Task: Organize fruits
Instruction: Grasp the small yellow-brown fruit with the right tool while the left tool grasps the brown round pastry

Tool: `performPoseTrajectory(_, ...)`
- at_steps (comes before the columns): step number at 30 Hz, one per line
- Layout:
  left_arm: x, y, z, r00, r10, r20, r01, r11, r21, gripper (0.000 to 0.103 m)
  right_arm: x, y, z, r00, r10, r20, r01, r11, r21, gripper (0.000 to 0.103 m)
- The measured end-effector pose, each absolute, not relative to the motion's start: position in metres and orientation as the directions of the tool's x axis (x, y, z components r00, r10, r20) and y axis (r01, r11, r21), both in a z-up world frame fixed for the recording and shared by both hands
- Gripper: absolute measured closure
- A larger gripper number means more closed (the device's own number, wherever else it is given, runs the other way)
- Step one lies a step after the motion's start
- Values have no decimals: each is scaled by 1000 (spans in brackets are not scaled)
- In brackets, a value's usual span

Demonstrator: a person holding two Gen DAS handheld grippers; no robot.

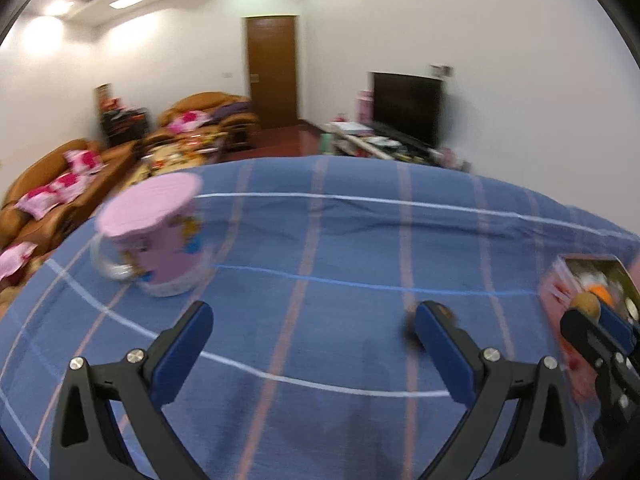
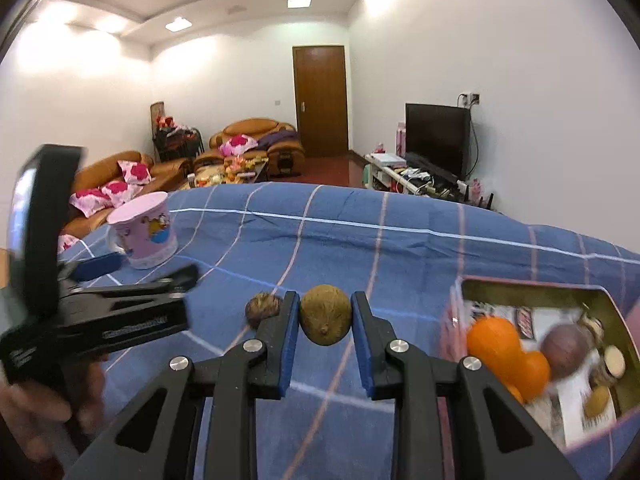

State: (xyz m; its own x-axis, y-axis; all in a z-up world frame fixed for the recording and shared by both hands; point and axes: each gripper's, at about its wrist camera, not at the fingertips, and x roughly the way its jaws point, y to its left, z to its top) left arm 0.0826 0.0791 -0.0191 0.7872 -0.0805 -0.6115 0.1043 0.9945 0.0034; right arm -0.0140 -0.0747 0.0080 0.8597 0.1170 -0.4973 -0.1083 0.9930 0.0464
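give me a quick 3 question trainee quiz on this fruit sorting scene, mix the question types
1. True or false: the right hand-held gripper holds a brown kiwi between its fingers.
2. Multiple choice: where are the oranges? A) in the pink mug B) in the pink-sided box C) on the blue cloth
3. Fill in: the left hand-held gripper is ____ and holds nothing.

Key
1. True. The fingers press both sides of the kiwi, above the blue checked cloth.
2. B. They lie in the pink-sided box with other fruits; the pink mug stands far left.
3. Open. Its fingers stand wide apart.
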Motion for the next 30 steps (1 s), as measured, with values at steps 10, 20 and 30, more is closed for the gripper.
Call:
performPoseTrajectory(10, 99, 12, -33, 706, -102, -701, 246, 963, 107, 25, -39, -103, 11, 892, 85, -443, -53, 995, 84, 75)
performPoseTrajectory(20, 118, -1, -49, 609, -125, -783, 281, 958, 65, 49, -29, -107, 4, 871, 118, -476, -68, 990, 121, 75)
performPoseTrajectory(30, 103, 19, -31, 704, -89, -704, 170, 984, 46, 62, -30, -110, 4, 888, 103, -448, -57, 992, 116, 75)
